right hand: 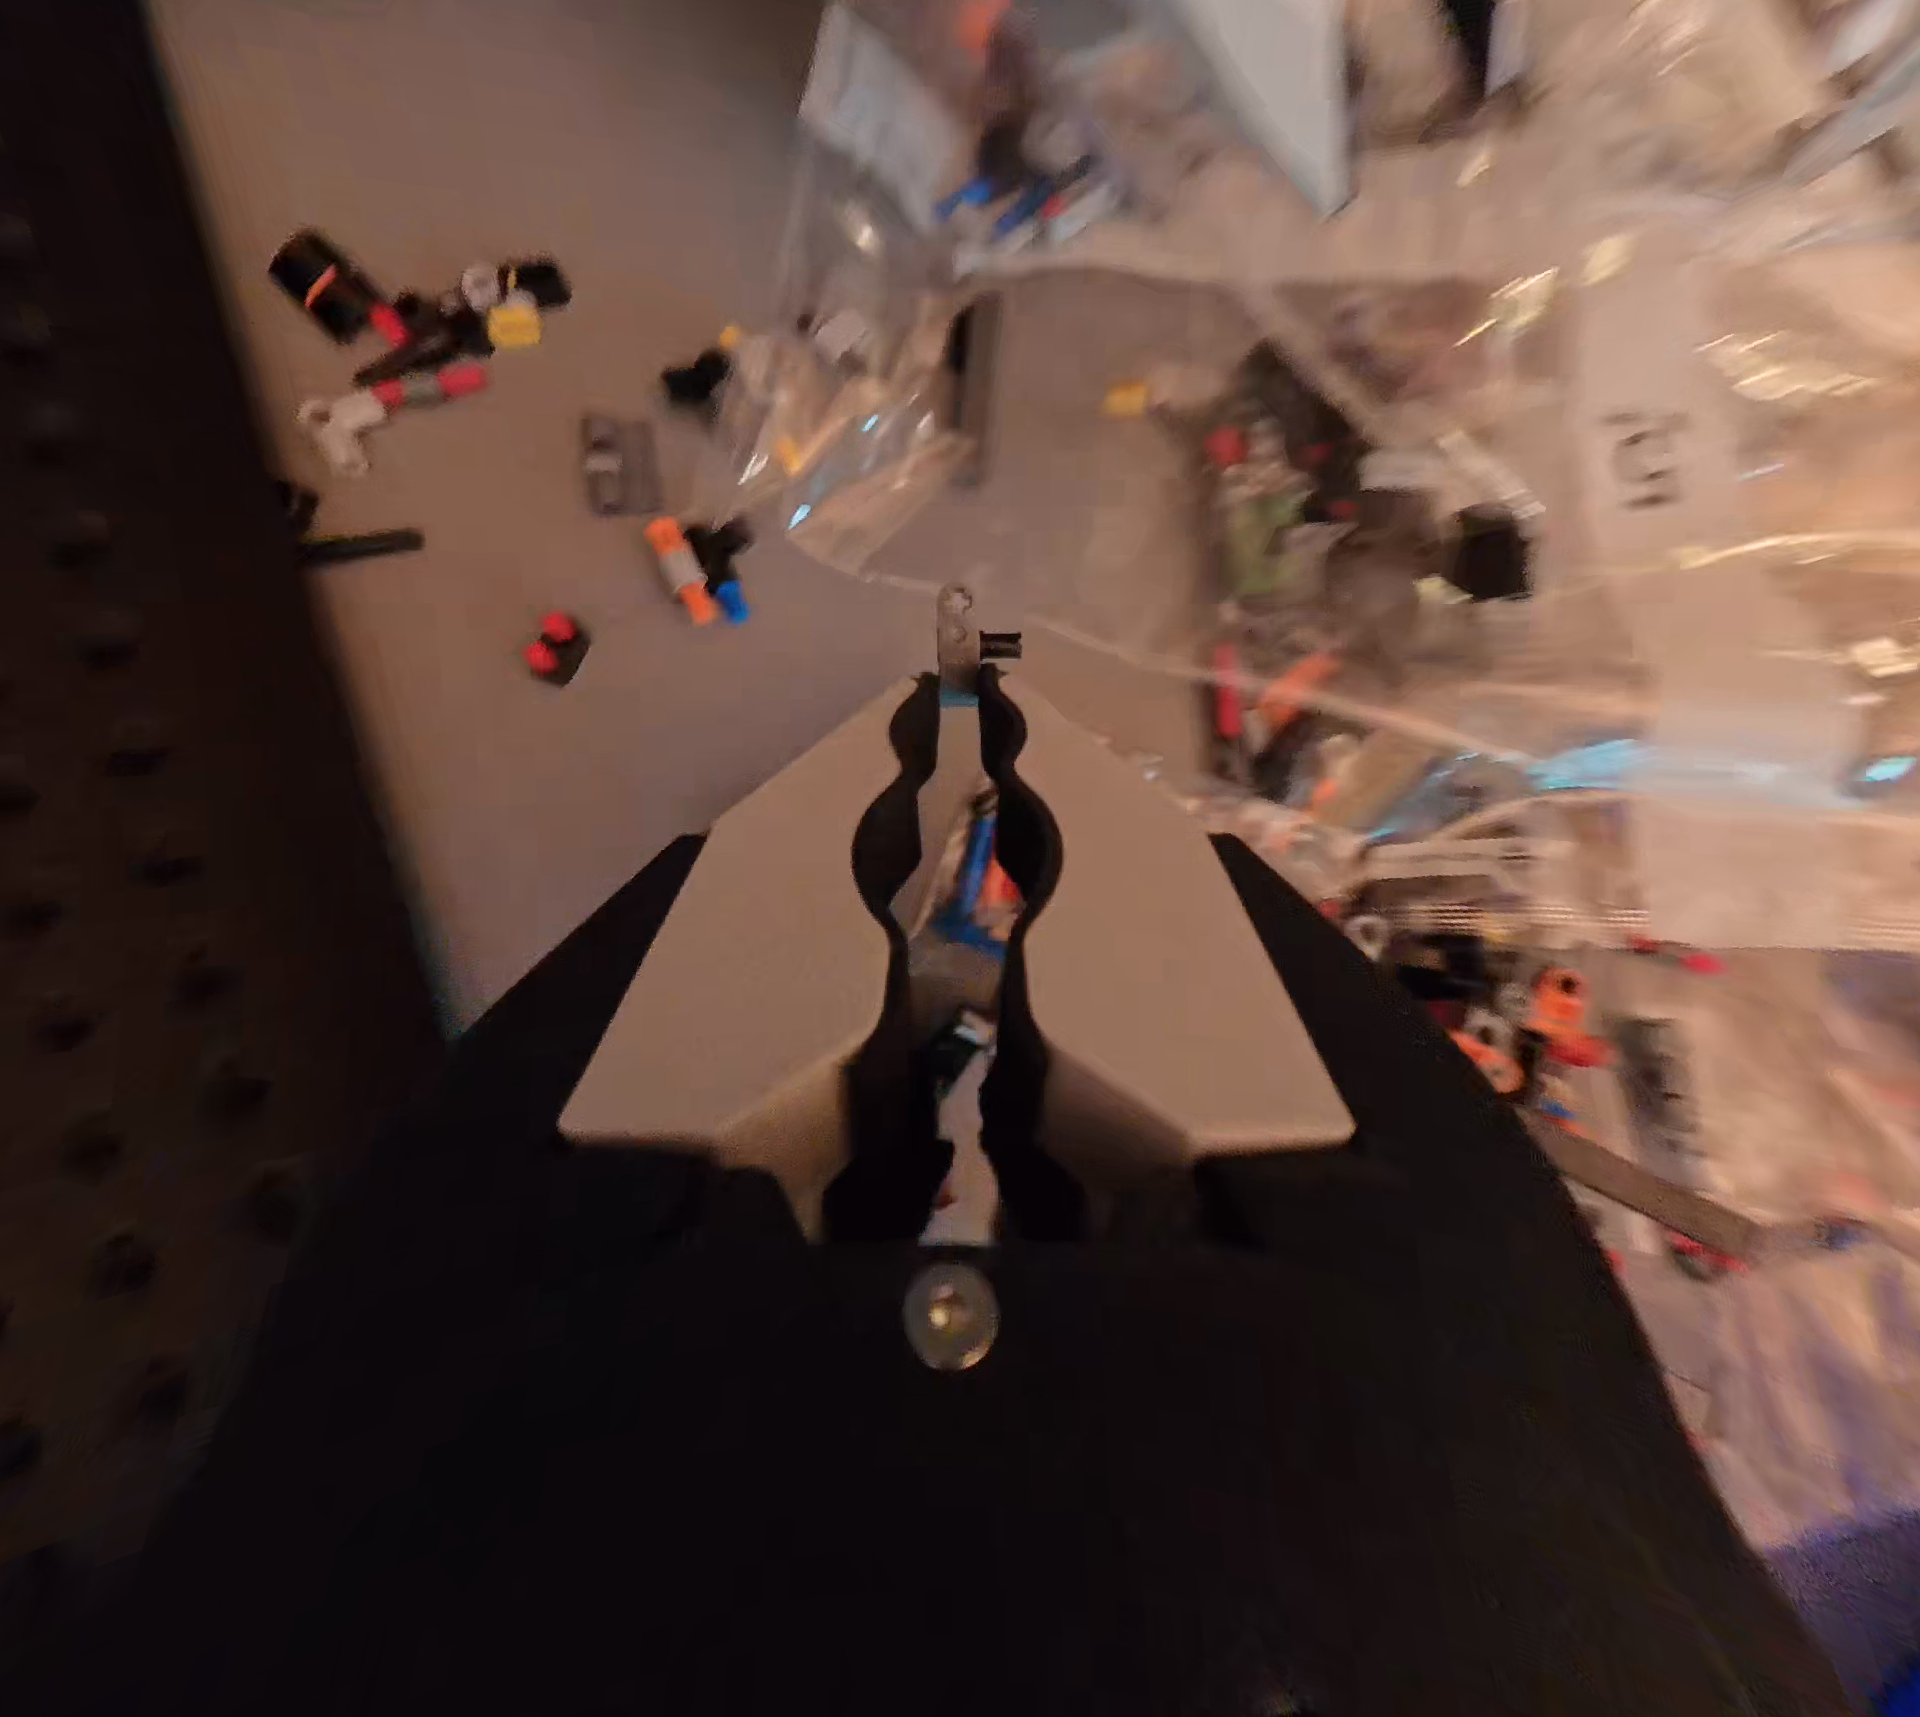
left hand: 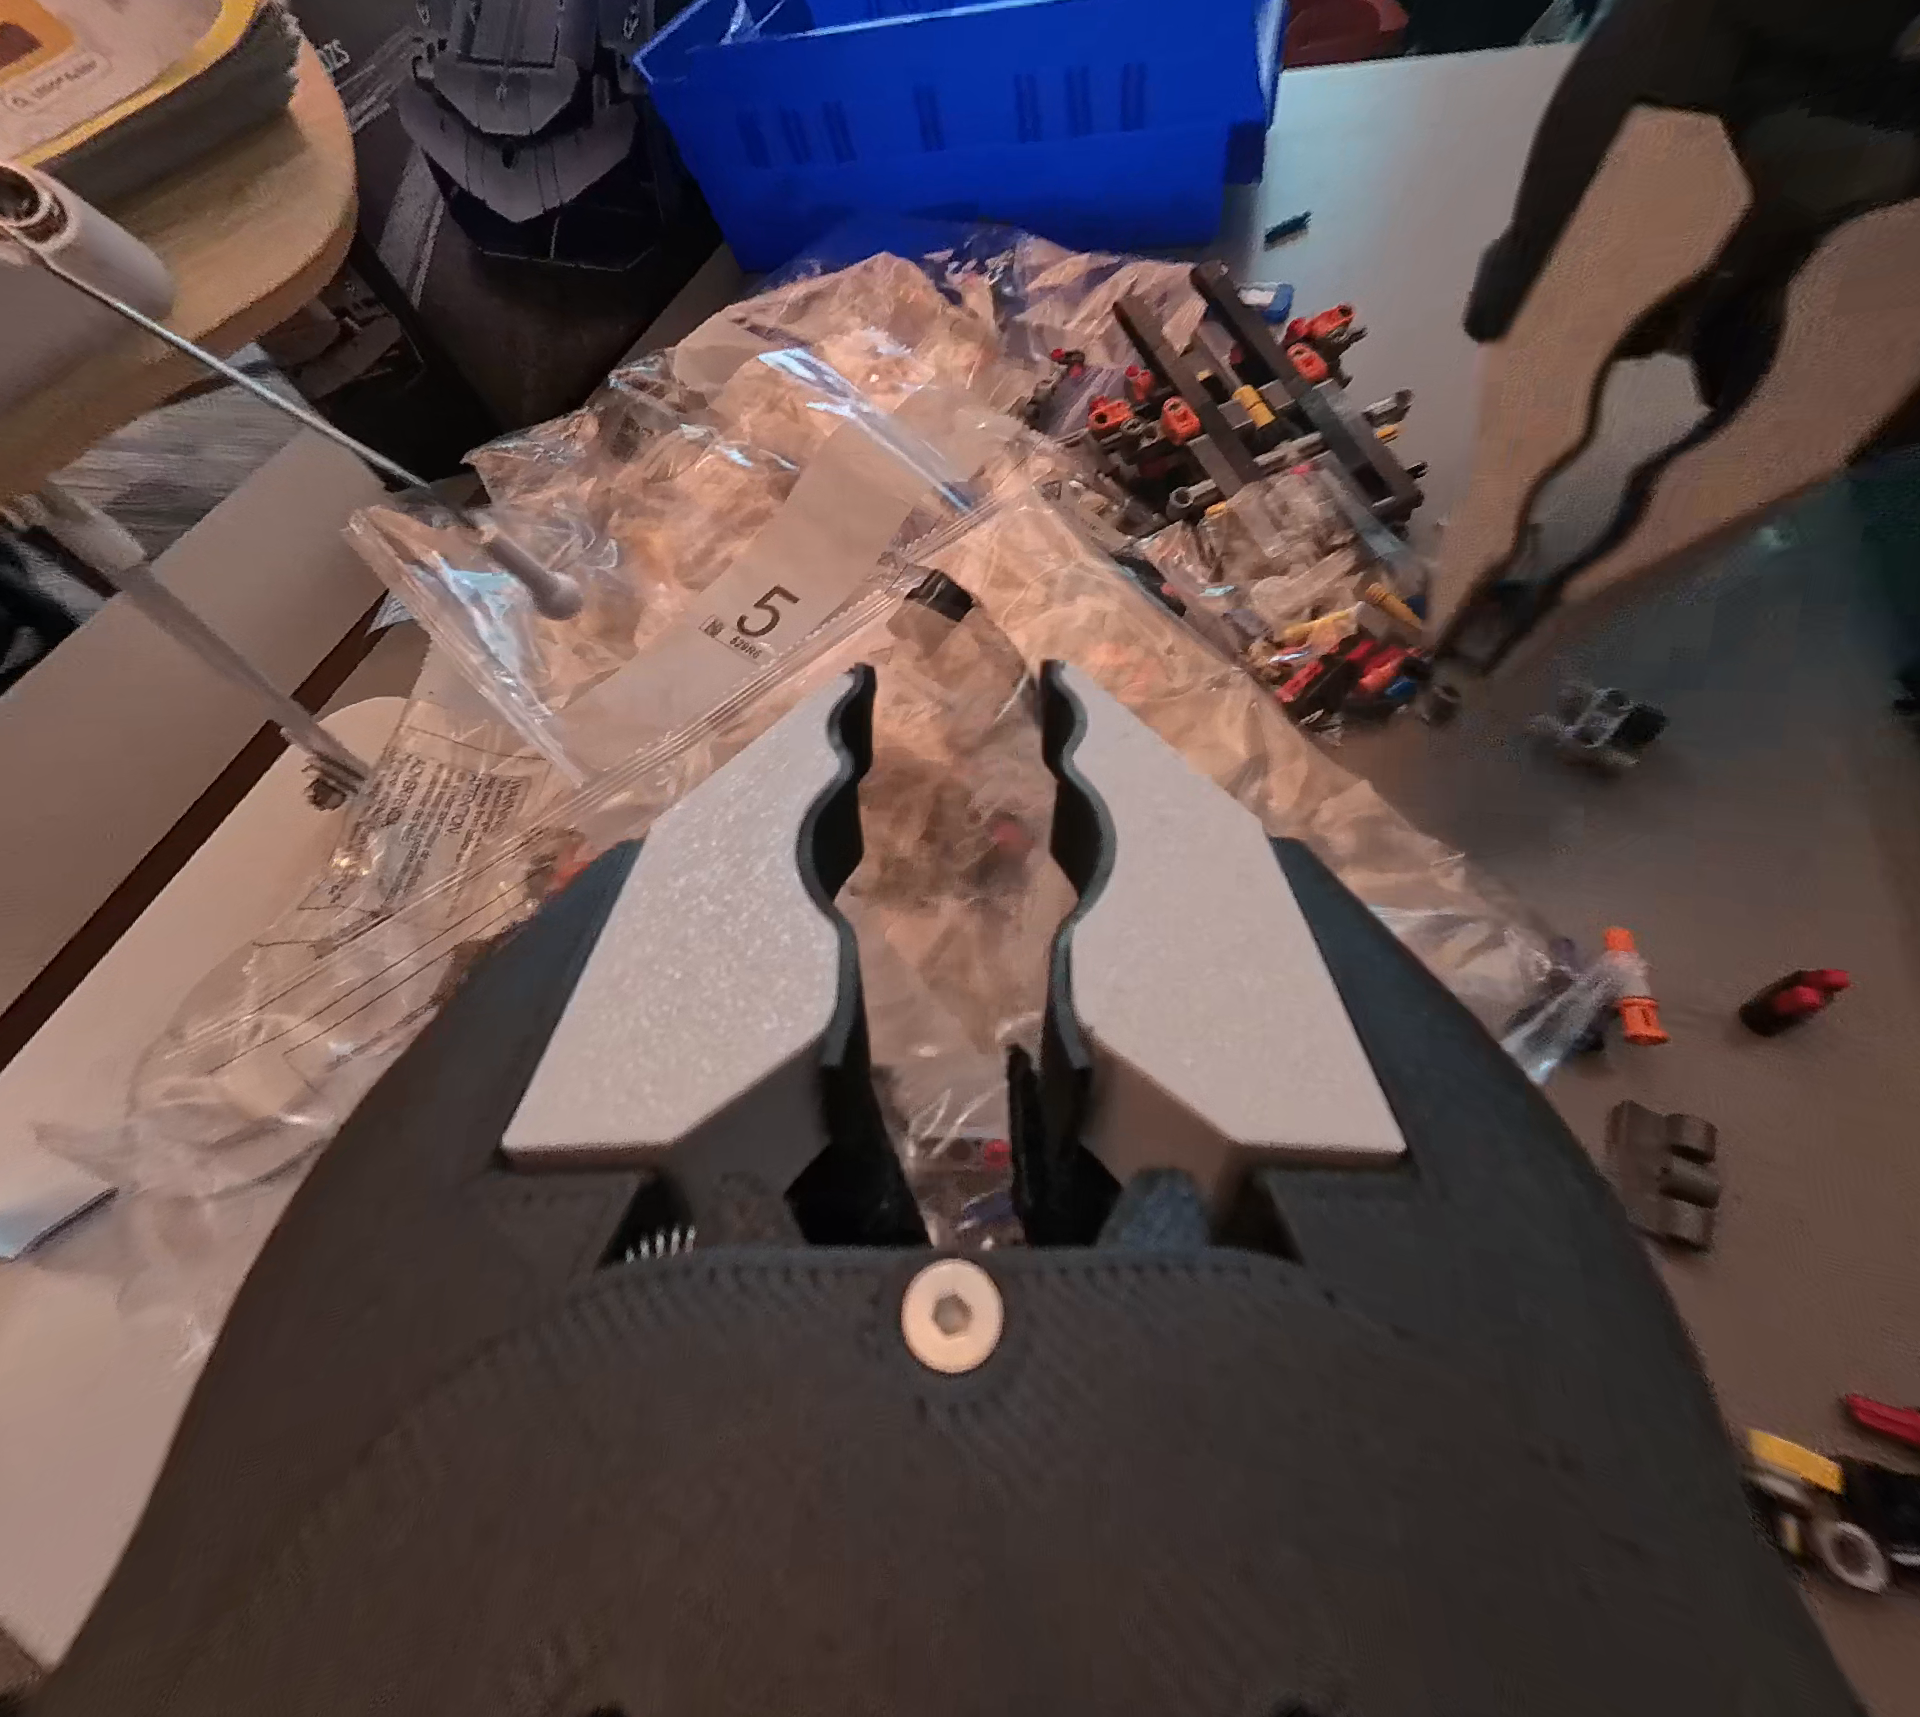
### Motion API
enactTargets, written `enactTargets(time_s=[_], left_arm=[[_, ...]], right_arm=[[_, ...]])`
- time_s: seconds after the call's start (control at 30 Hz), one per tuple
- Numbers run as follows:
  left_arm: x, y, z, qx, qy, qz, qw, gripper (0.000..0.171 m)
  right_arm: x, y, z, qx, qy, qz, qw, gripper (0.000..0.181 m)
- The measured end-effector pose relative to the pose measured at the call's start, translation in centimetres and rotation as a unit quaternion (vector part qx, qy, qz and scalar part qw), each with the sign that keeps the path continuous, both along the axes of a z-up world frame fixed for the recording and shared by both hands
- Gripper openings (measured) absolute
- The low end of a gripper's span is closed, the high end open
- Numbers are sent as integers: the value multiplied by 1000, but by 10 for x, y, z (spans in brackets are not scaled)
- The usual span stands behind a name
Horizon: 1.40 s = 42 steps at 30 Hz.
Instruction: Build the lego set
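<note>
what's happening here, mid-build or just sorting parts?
Mid-build, early on. A person works two handheld grippers over a grey table. The right gripper is shut on a small grey lego piece with a black pin in it, held above the loose parts. The left gripper is open and empty, hovering over the clear plastic bags. A partly built dark frame lies beyond the bags, in front of a blue bin.

The left claw (left hand: 956, 691) has a black, ridged printed body shaped like a wide fan, with a round silver hex screw at its six o'clock. Two pale grey wedge blocks carry black fingers (left hand: 847, 794) with wavy, scalloped inner edges. The right claw (right hand: 961, 680) is built alike: black shell, grey wedges, one silver screw, wavy black fingers (right hand: 899, 794).
</note>
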<state>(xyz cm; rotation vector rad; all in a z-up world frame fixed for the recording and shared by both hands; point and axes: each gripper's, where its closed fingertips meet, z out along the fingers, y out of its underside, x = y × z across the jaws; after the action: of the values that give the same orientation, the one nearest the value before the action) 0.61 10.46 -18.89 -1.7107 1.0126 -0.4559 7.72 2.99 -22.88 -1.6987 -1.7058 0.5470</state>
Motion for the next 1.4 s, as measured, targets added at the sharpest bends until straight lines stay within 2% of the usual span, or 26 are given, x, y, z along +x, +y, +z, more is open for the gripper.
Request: enactTargets(time_s=[0.1,0.2,0.37,0.53,0.67,0.93,1.1,1.3,1.4], left_arm=[[11,-12,5,-24,-29,-37,999,30],[26,-27,12,-54,-68,-78,993,30],[45,-43,20,-88,-113,-125,982,30],[56,-50,17,-107,-120,-145,976,31],[61,-54,20,-113,-131,-154,973,30],[65,-57,25,-117,-148,-165,968,9],[66,-57,29,-125,-169,-170,963,18],[65,-58,30,-119,-166,-171,964,8],[64,-55,27,-98,-143,-160,972,6]], right_arm=[[-1,18,35,76,69,-39,994,4],[4,29,56,143,99,-68,982,5],[3,29,64,225,88,-66,968,5],[-3,27,64,283,62,-60,955,5],[-8,23,64,306,55,-51,949,5],[-11,20,69,340,54,-47,938,5],[-12,20,71,348,57,-48,935,5],[-13,20,70,354,54,-44,933,5],[-14,18,67,323,72,-34,943,10]])
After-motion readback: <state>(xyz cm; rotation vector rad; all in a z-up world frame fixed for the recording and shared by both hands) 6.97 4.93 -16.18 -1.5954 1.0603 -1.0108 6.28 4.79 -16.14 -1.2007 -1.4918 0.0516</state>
